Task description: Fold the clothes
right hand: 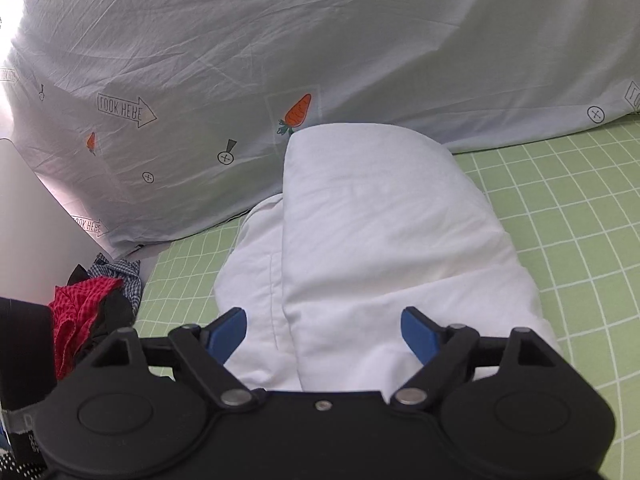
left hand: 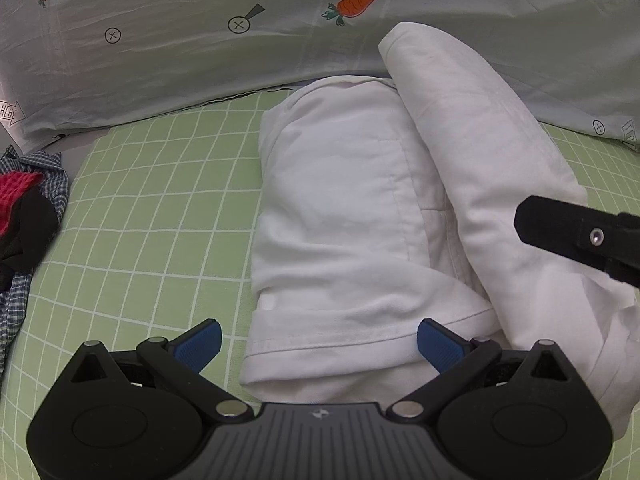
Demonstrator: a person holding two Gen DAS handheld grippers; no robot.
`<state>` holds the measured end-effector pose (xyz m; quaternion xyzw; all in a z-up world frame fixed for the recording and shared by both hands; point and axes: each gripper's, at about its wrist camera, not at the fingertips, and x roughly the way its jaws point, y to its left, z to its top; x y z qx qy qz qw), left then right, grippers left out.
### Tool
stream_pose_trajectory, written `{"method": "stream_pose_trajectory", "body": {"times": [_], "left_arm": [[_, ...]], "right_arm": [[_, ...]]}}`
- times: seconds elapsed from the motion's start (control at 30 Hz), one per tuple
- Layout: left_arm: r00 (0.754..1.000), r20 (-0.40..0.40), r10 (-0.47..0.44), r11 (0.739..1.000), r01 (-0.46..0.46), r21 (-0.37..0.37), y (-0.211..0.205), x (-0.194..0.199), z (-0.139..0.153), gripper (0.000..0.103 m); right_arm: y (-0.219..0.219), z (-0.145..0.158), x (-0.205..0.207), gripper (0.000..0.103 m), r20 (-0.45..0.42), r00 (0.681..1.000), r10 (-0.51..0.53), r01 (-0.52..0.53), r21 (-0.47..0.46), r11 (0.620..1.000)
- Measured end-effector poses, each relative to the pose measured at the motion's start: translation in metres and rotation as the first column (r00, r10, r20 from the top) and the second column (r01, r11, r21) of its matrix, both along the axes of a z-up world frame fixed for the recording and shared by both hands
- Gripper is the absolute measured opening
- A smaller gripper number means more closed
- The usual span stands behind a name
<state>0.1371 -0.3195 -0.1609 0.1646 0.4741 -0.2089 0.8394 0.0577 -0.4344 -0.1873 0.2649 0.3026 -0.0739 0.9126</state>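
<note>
Two tools frame the nearest part of the scene. The left tool (left hand: 319, 344) has its blue pads apart, straddling the hemmed near edge of the white cotton garment (left hand: 340, 208) without pressing on it. The right tool (right hand: 324, 334) likewise stands wide open over the cloth, gripping nothing.

The garment lies on the bed's green sheet with a white grid (left hand: 152, 216), one side panel rolled over into a long, puffy fold (right hand: 380, 216) that runs away from the tools. It appears light, soft and limp: it will sag and crease when lifted, and it will not hold an edge unsupported. The stitched hem (left hand: 332, 344) and the near end of the fold are probably the firmest places to pinch.

Left of the garment sits a heap of checked, red and black clothes (left hand: 24, 208). Farthest back rises a pale quilt printed with carrots (left hand: 200, 60).
</note>
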Motion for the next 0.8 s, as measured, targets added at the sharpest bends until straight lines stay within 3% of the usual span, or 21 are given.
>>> {"method": "stream_pose_trajectory", "body": {"times": [0.13, 0.2, 0.23, 0.43, 0.6, 0.8], "left_arm": [[1.0, 0.0, 0.011, 1.0, -0.011, -0.005, 0.0, -0.001, 0.002, 0.102], [1.0, -0.001, 0.01, 1.0, -0.01, -0.014, -0.002, -0.003, 0.005, 0.102], [1.0, 0.001, 0.003, 1.0, -0.003, -0.026, -0.003, -0.004, 0.007, 0.102], [0.998, 0.017, -0.052, 0.99, 0.054, -0.131, -0.016, -0.01, 0.026, 0.102], [0.991, -0.01, -0.134, 0.951, 0.126, -0.282, -0.033, -0.005, 0.037, 0.085], [0.982, -0.07, -0.177, 0.944, 0.149, -0.293, -0.066, 0.01, 0.016, 0.081]], "right_arm": [[-0.005, 0.01, -0.009, 0.086, 0.002, 1.0, -0.025, 0.025, -0.052, 0.998], [-0.011, 0.013, -0.016, 0.091, 0.002, 0.999, -0.054, 0.053, -0.091, 0.994], [-0.014, 0.015, -0.021, 0.096, 0.003, 0.997, -0.074, 0.074, -0.117, 0.99], [-0.043, 0.01, -0.046, 0.101, -0.028, 0.97, -0.242, 0.228, -0.251, 0.941], [-0.072, -0.009, -0.064, 0.101, -0.086, 0.934, -0.346, 0.317, -0.244, 0.917], [-0.084, -0.027, -0.077, 0.101, -0.147, 0.907, -0.396, 0.352, -0.253, 0.901]]}}
